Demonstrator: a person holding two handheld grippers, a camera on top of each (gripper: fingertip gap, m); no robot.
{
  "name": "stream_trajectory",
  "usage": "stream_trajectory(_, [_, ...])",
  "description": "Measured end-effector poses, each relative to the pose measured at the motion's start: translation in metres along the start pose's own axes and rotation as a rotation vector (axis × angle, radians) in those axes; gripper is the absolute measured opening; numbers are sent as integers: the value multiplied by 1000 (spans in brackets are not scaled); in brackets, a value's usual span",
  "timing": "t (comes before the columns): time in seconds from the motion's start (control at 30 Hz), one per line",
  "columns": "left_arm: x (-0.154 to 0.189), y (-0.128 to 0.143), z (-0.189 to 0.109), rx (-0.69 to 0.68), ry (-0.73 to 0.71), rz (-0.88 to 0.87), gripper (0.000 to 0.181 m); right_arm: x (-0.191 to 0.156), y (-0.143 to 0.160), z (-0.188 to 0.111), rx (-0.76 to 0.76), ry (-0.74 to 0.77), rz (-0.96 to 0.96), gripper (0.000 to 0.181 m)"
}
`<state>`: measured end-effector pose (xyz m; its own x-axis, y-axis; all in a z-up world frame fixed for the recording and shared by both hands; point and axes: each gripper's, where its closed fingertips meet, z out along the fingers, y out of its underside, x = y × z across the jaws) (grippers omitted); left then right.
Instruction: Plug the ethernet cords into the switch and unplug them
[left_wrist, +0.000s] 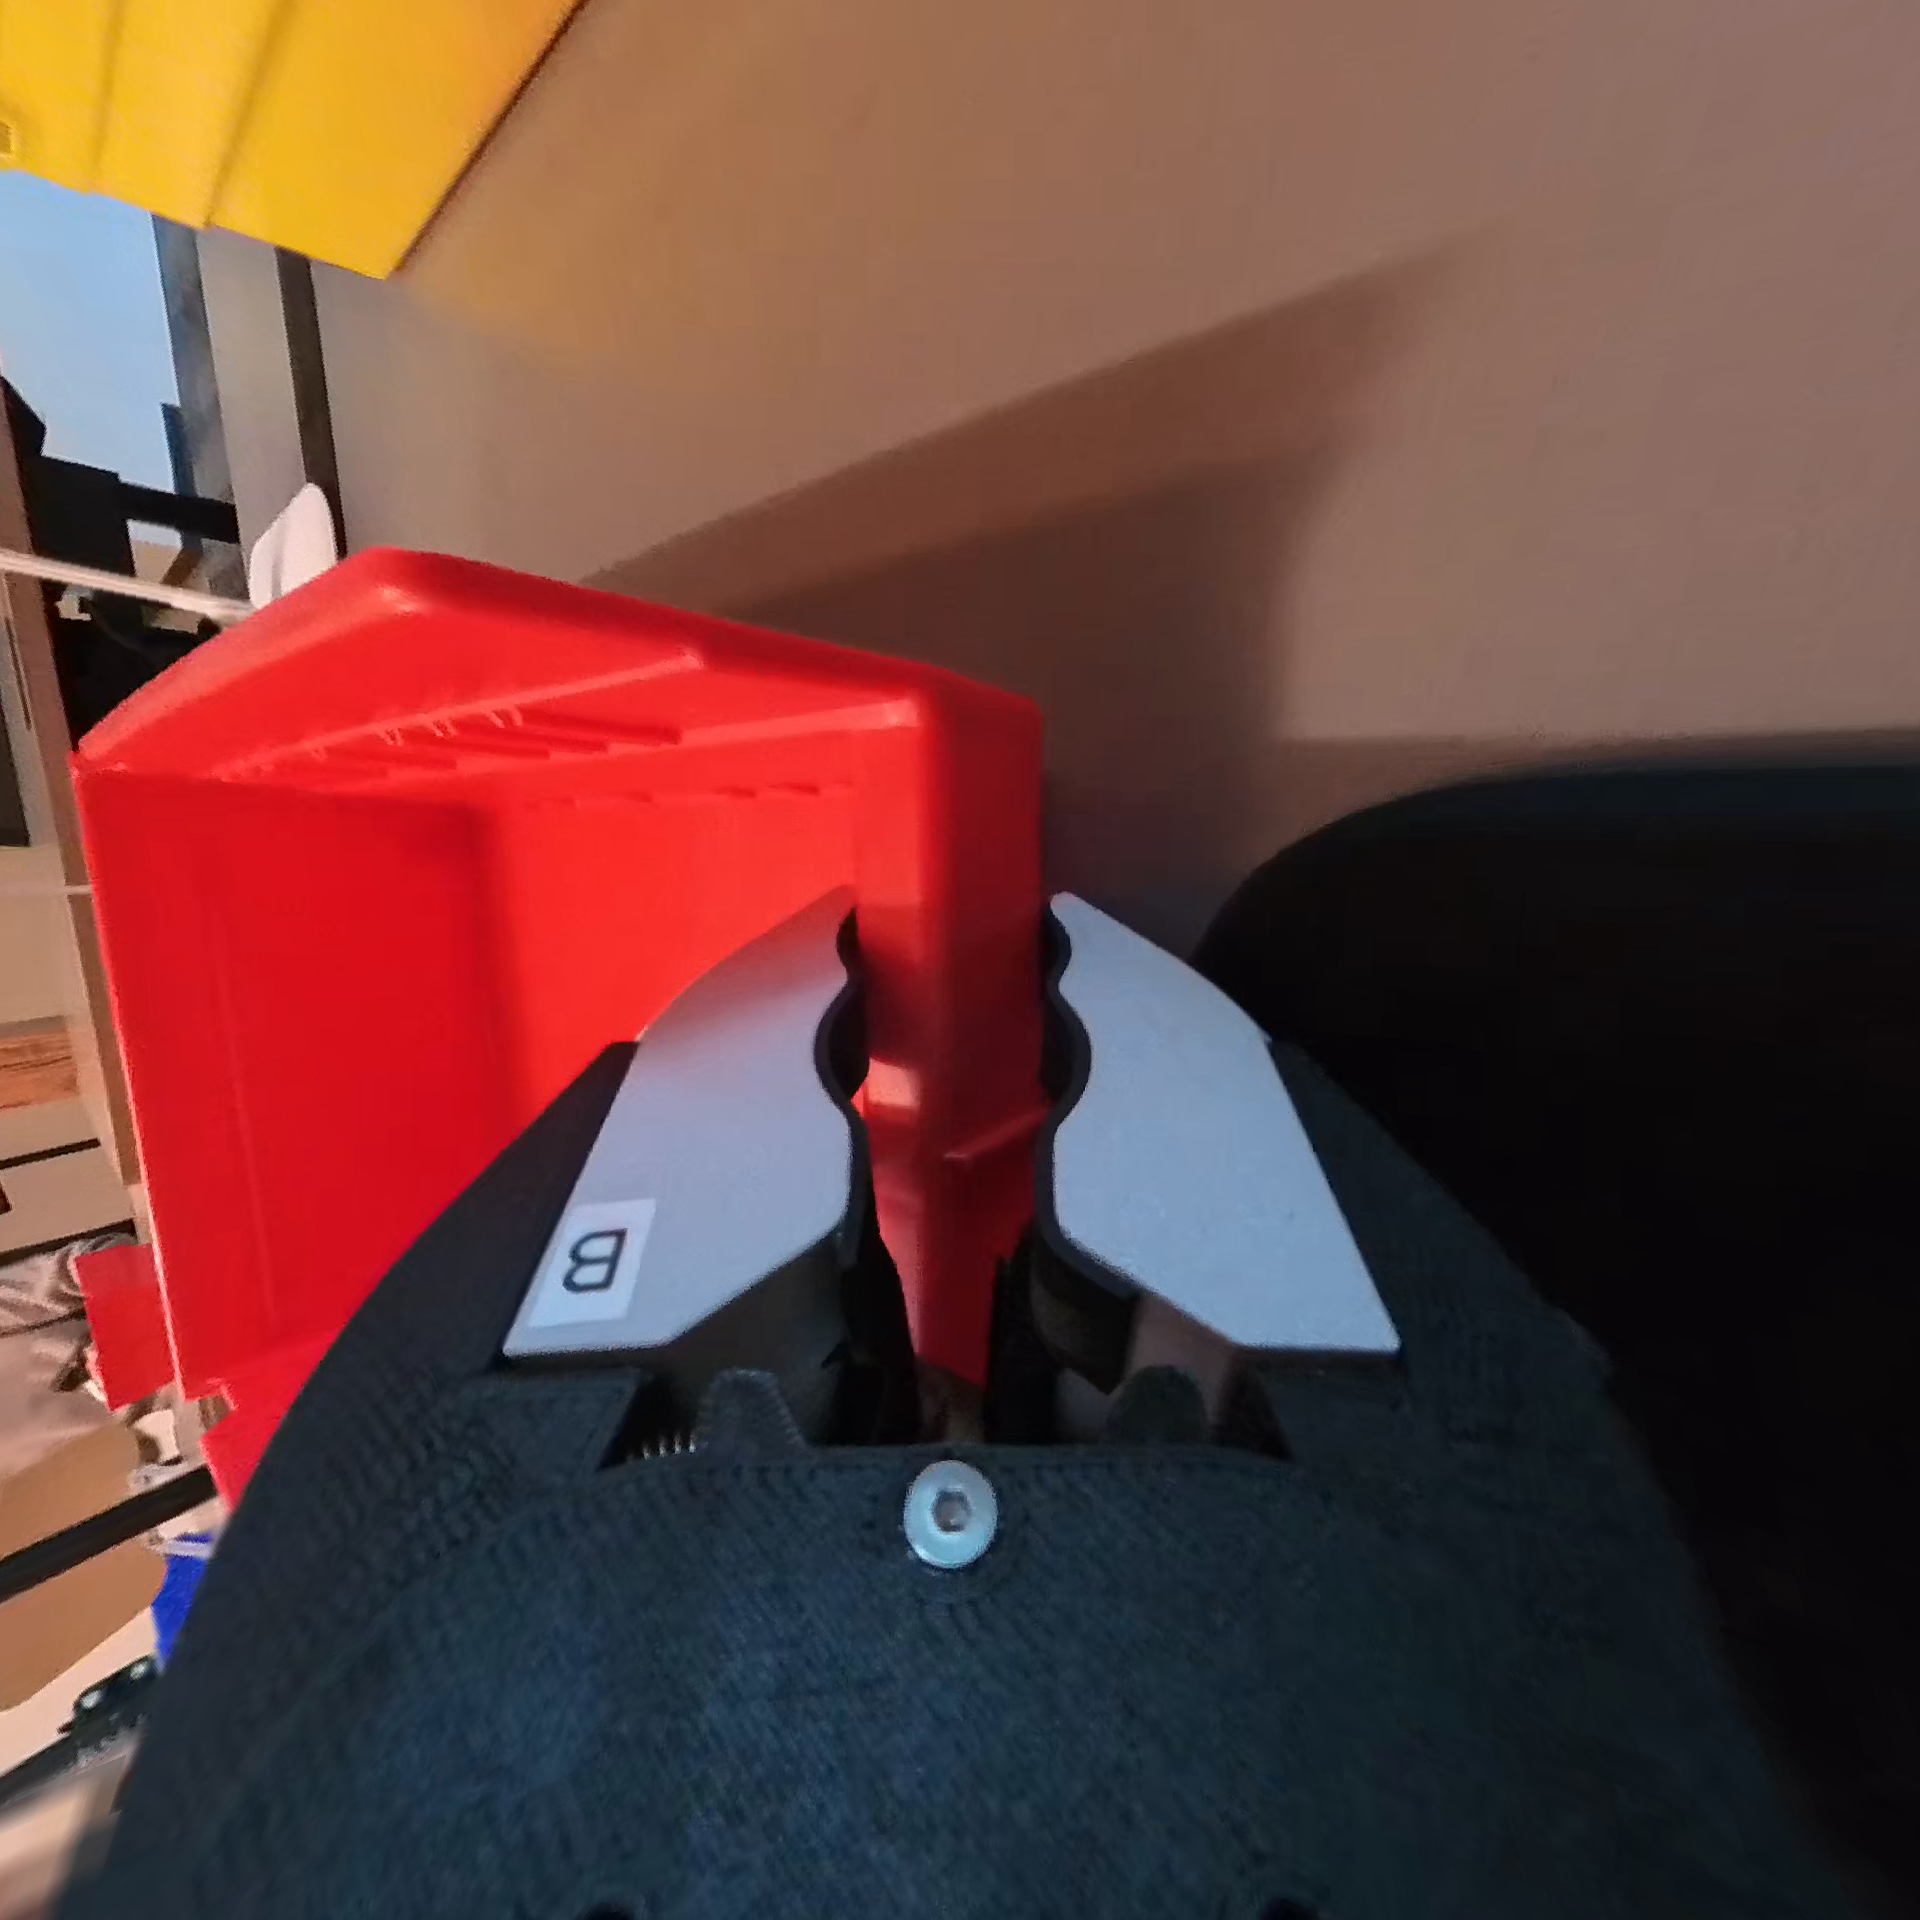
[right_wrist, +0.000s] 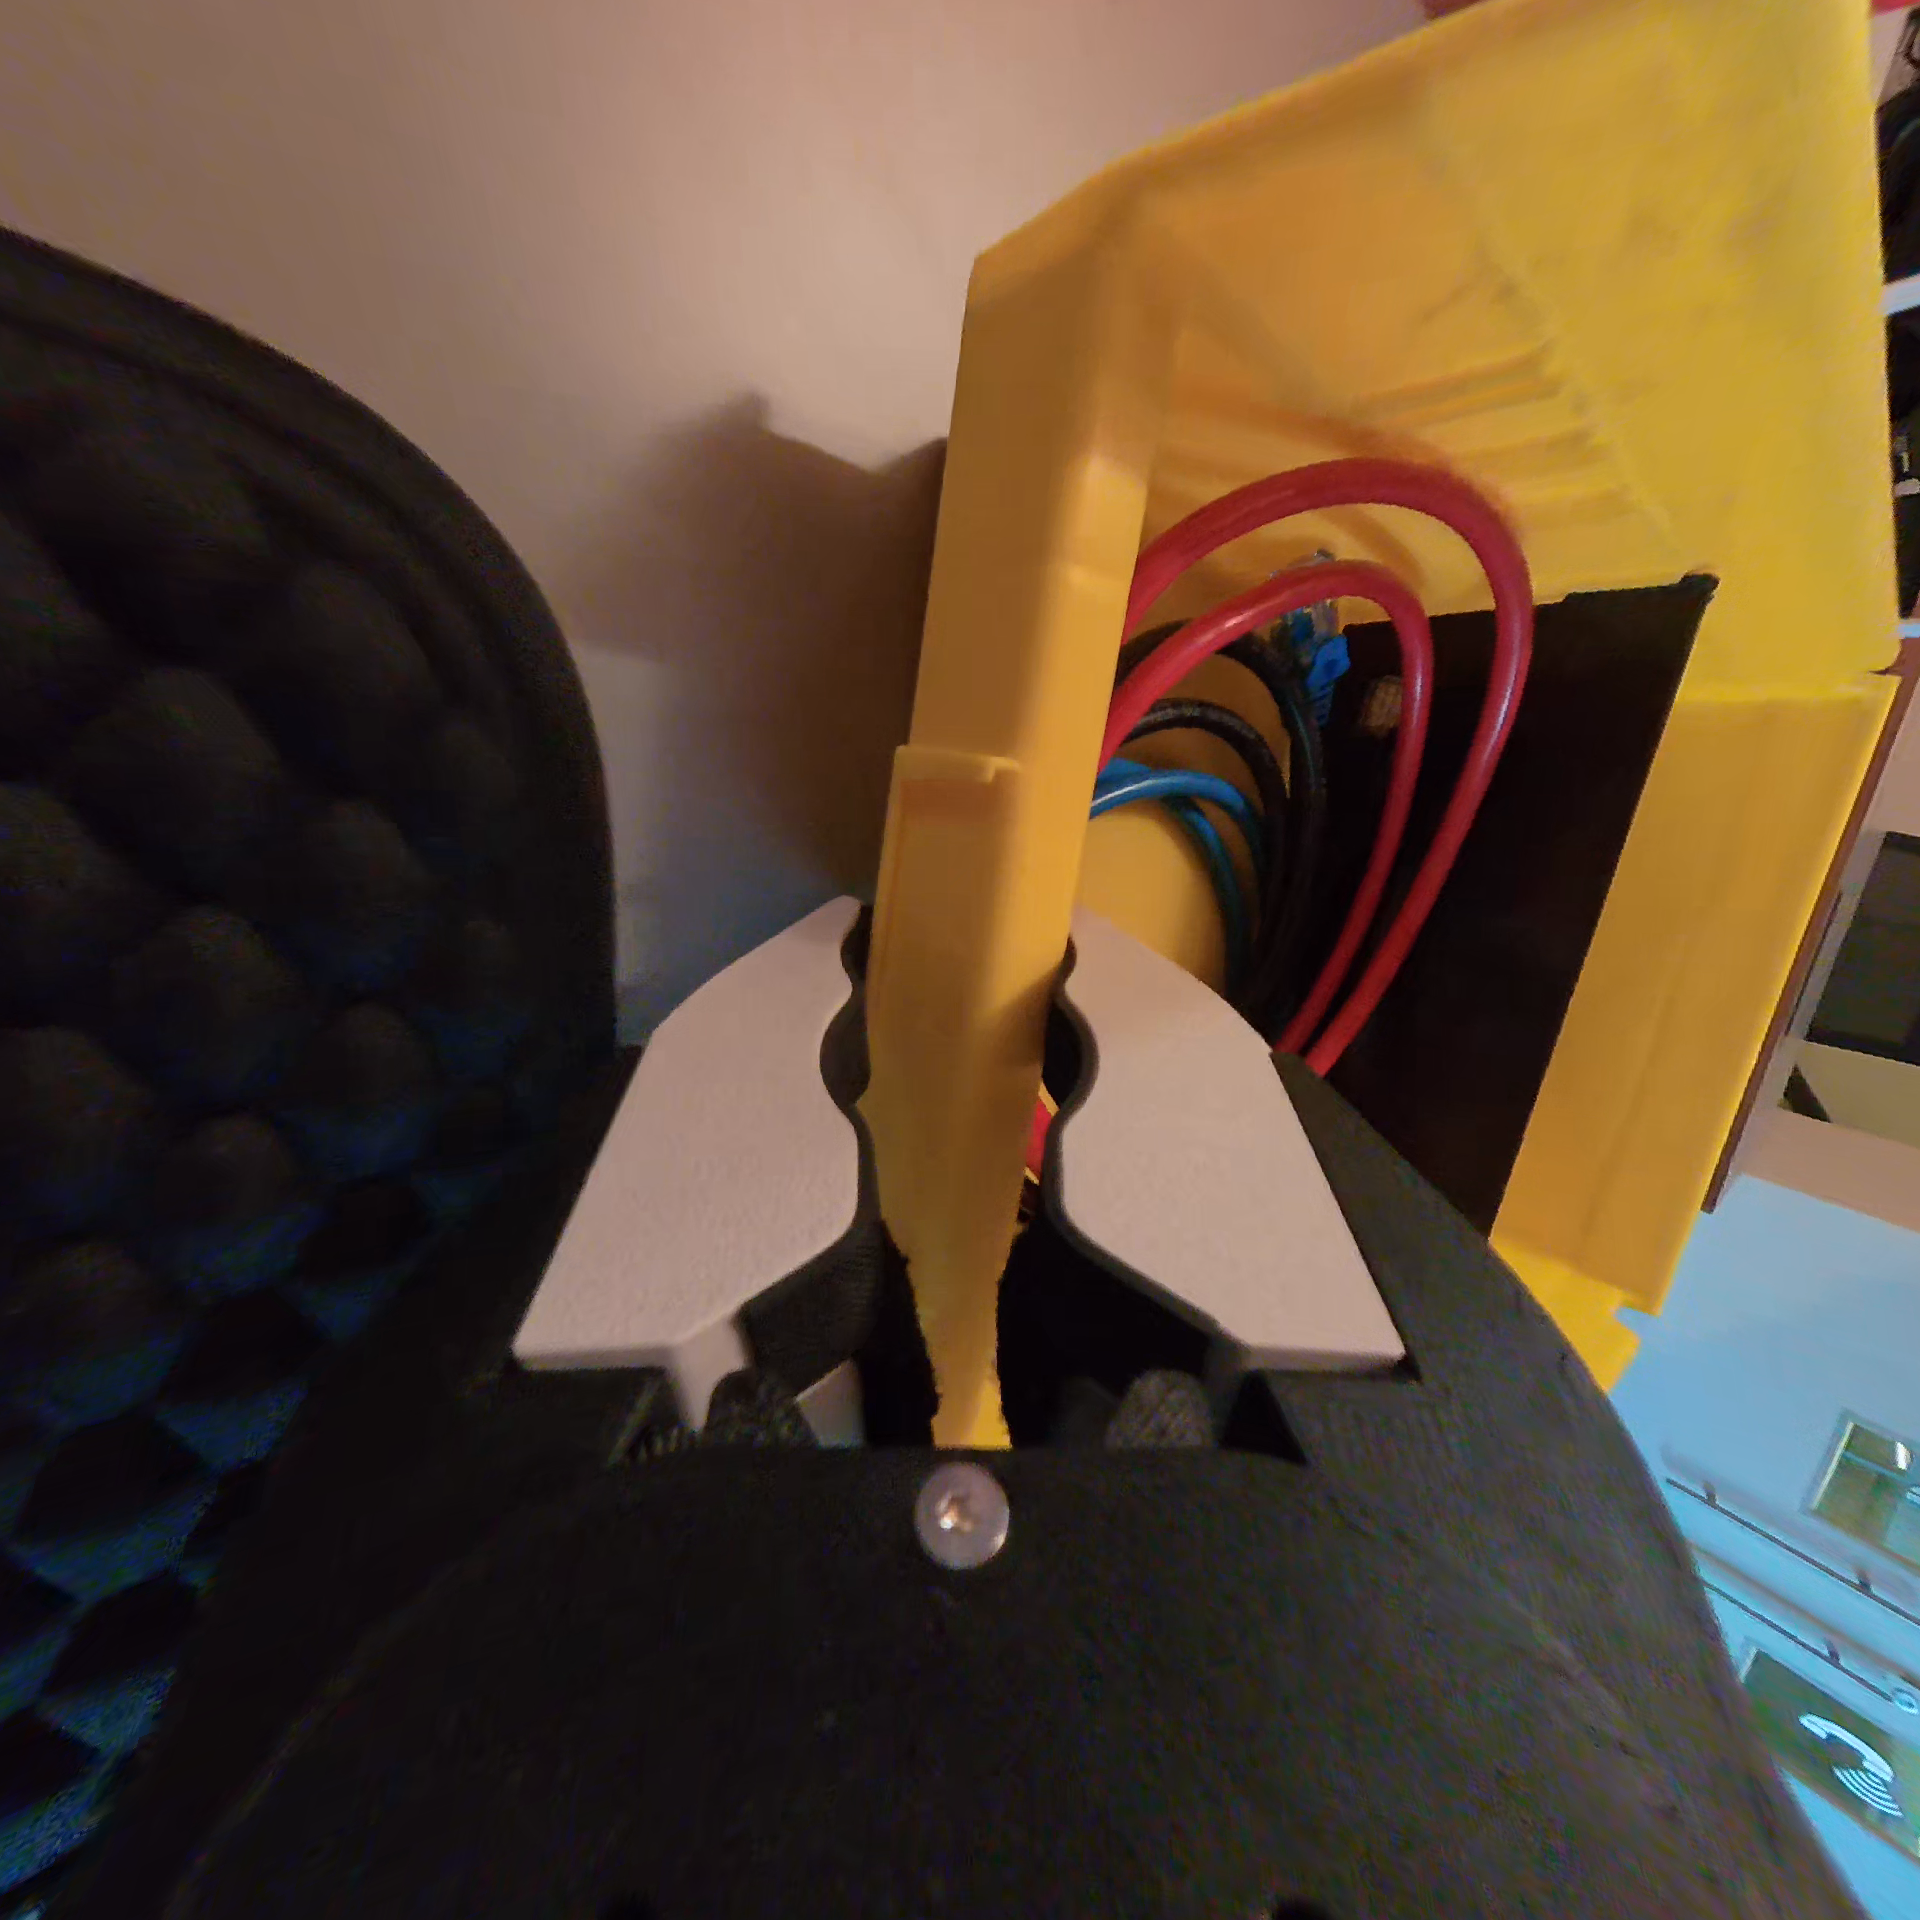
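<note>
My left gripper (left_wrist: 951, 925) is shut on the rim of a red plastic bin (left_wrist: 499, 883), whose hollow faces the camera; it looks empty. My right gripper (right_wrist: 961, 925) is shut on the rim of a yellow plastic bin (right_wrist: 1455, 364). Inside the yellow bin lie coiled ethernet cords: red (right_wrist: 1455, 665), blue (right_wrist: 1184, 821) and black (right_wrist: 1236, 738) ones, with a blue plug (right_wrist: 1325, 665) showing, beside a flat black switch (right_wrist: 1507, 883). A corner of the yellow bin also shows in the left wrist view (left_wrist: 260, 104).
A black foam-lined case (right_wrist: 260, 779) lies left of the yellow bin and shows as a dark mass (left_wrist: 1610, 1143) right of the red bin. A plain beige surface (left_wrist: 1143, 364) fills the background. Shelving and boxes (left_wrist: 62, 1039) stand at the far left. My right fingertips sit around 30 cm from my left ones.
</note>
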<state>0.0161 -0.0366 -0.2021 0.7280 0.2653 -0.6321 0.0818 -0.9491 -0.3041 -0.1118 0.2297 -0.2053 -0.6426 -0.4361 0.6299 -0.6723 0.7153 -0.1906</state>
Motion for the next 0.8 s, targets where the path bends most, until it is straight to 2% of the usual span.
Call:
stream_trajectory(0.43, [11,-19,-1,-6,3,-48,29,-15,-11,-11,-9,12,0,29])
stream_trajectory(0.63, [21,-30,-5,24,60,-173,31,-15,-17,-10,-32,22,63,29])
stream_trajectory(0.8, [21,-36,-2,2,15,-174,32,-14,-27,-7,-21,23,82,29])
